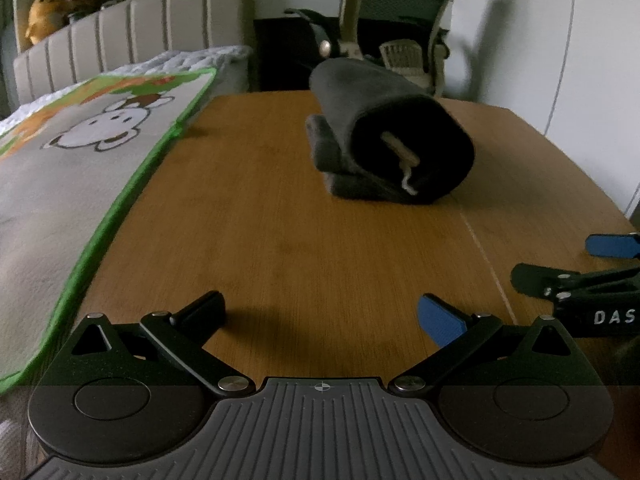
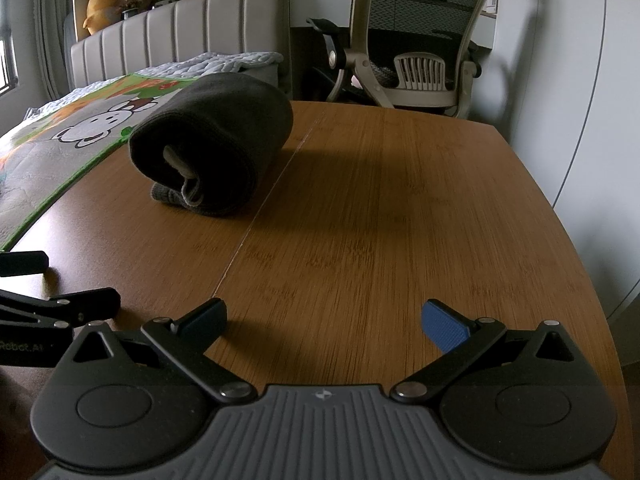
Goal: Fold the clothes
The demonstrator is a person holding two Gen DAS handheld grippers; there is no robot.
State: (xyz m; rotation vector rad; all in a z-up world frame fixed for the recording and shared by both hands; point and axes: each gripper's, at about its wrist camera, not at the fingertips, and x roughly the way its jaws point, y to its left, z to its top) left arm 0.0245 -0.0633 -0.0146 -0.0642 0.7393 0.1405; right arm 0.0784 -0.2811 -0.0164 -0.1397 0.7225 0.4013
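Both wide open, empty: left gripper [image 1: 322, 316], right gripper [image 2: 324, 320]. Ahead, rolled dark garment [image 1: 390, 136] may unroll if nudged.

Dark grey garment [image 2: 212, 136] (pale drawstring); brown wood-grain table [image 2: 400, 220]; green-edged mat [image 1: 80, 184].

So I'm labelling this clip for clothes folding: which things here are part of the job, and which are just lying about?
Part of the job:
dark rolled garment
left gripper, jaws open
right gripper, jaws open
wooden table

Just lying about:
cartoon play mat
office chair
bed headboard
yellow plush toy
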